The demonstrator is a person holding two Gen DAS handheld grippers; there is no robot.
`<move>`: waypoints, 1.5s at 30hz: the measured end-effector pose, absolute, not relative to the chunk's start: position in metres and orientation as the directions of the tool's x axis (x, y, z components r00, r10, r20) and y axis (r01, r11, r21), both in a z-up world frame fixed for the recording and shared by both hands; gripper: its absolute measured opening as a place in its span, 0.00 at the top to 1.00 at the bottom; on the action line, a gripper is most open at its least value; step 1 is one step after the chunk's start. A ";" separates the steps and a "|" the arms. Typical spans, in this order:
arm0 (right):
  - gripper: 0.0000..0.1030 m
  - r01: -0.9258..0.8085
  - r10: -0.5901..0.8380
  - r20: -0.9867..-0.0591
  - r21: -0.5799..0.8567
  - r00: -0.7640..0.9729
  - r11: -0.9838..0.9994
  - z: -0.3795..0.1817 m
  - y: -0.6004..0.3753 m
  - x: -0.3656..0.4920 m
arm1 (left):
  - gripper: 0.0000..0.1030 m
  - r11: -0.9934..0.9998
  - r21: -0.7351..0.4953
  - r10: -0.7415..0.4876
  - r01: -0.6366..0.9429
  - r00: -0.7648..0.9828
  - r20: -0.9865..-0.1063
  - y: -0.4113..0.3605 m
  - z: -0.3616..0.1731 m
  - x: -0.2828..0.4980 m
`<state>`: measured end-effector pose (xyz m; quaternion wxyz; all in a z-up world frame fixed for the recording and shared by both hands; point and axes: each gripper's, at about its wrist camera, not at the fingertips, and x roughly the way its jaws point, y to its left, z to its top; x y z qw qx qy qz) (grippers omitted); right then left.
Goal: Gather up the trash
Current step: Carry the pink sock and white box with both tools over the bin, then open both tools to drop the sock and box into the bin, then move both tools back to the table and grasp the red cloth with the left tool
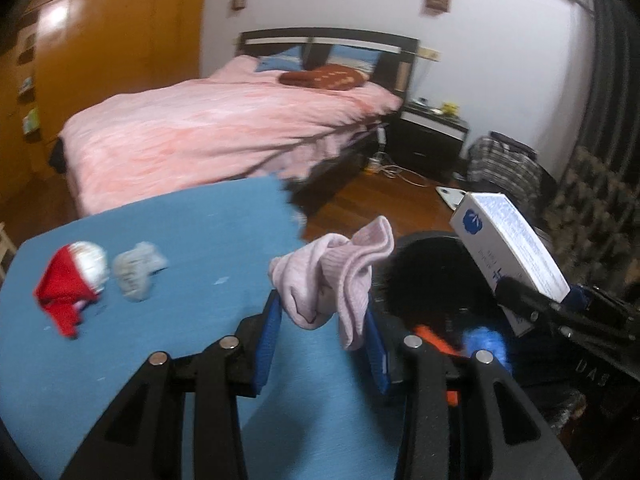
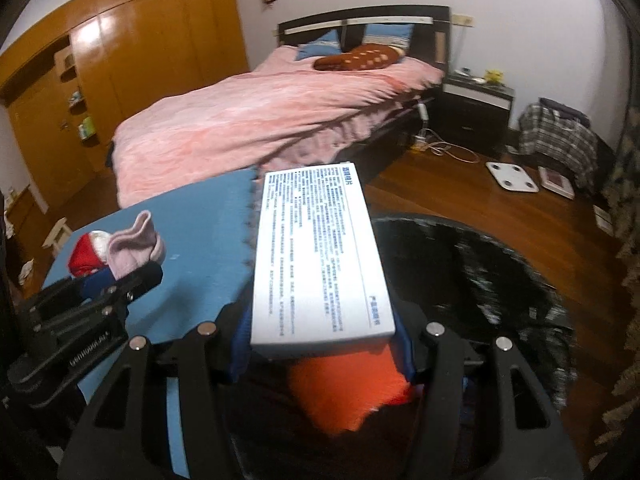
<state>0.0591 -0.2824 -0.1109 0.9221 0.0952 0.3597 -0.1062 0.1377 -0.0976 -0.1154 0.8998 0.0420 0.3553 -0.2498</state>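
Observation:
My left gripper (image 1: 323,308) is shut on a crumpled pink sock (image 1: 332,276), held above the right edge of a blue mat (image 1: 180,232). On the mat's left lie a red-and-white cloth item (image 1: 68,280) and a grey sock (image 1: 136,270). My right gripper (image 2: 322,350) is shut on a long white printed box (image 2: 320,256), held over a black bin (image 2: 480,264). An orange item (image 2: 344,392) lies inside the bin, below the box. The same box (image 1: 508,248) and bin (image 1: 432,272) show at right in the left wrist view. The left gripper's sock (image 2: 136,248) shows at left in the right wrist view.
A bed with a pink cover (image 1: 224,128) stands behind the mat, and a dark nightstand (image 1: 432,136) is beside it. A white scale (image 2: 512,176), cables and a plaid bag (image 2: 560,136) are on the wooden floor. Wooden wardrobes (image 2: 140,60) line the left wall.

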 end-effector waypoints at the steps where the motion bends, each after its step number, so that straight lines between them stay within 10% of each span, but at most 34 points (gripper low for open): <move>1: 0.47 0.280 -0.141 -0.685 0.096 0.715 0.955 -0.112 -0.290 0.054 | 0.62 0.862 -0.104 -0.432 0.496 0.613 -0.662 -0.108 -0.116 0.137; 12: 0.47 0.407 -0.235 -0.699 0.087 0.675 0.909 -0.128 -0.348 0.023 | 0.61 0.796 -0.108 -0.500 0.596 0.547 -0.672 -0.180 -0.119 0.127; 17: 0.45 0.440 -0.262 -0.704 0.080 0.660 0.895 -0.134 -0.360 0.018 | 0.44 0.771 -0.116 -0.524 0.626 0.521 -0.674 -0.197 -0.120 0.125; 24: 0.16 0.465 -0.282 -0.699 0.082 0.658 0.882 -0.138 -0.365 0.013 | 0.23 0.788 -0.129 -0.523 0.602 0.542 -0.658 -0.187 -0.118 0.126; 45: 0.10 0.197 -0.077 -0.637 0.120 0.767 0.973 -0.108 -0.236 0.106 | 0.09 0.980 0.008 -0.151 0.200 0.764 -0.627 0.021 -0.116 0.162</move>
